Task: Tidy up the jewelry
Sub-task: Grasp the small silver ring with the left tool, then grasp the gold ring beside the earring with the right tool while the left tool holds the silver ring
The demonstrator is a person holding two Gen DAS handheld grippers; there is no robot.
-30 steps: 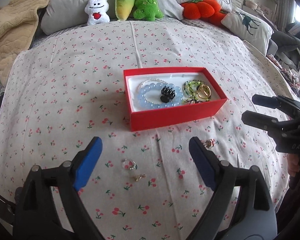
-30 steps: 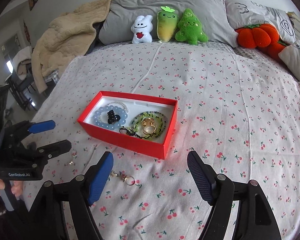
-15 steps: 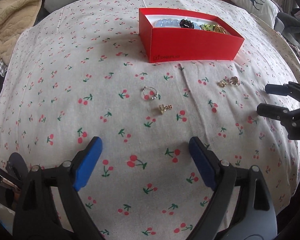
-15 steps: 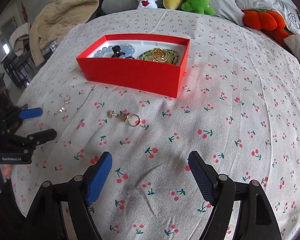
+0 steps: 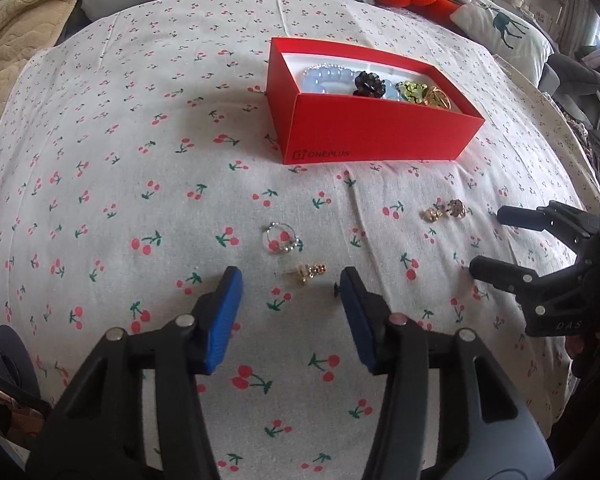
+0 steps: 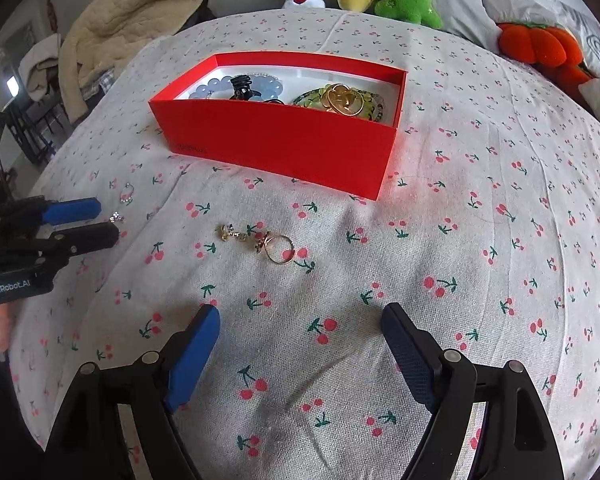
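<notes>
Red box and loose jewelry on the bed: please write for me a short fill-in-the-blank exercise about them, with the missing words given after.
1. The box that holds the blue bead bracelet is ____ in colour.
2. The gold ring lies ____ the box, on the cherry-print sheet.
3. Between the fingers of the left gripper there is ____.
4. The jaws of the right gripper stand ____.

Missing words: red; outside; nothing; open

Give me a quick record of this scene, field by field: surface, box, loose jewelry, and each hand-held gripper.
surface: cherry-print bedspread
box: red, open, holding bracelets and a black clip
loose jewelry: hoop, gold charm, gold earring, gold ring
left hand-held gripper: jaws just closing, either side of the gold charm, not gripping
right hand-held gripper: open, empty, short of the gold ring
</notes>
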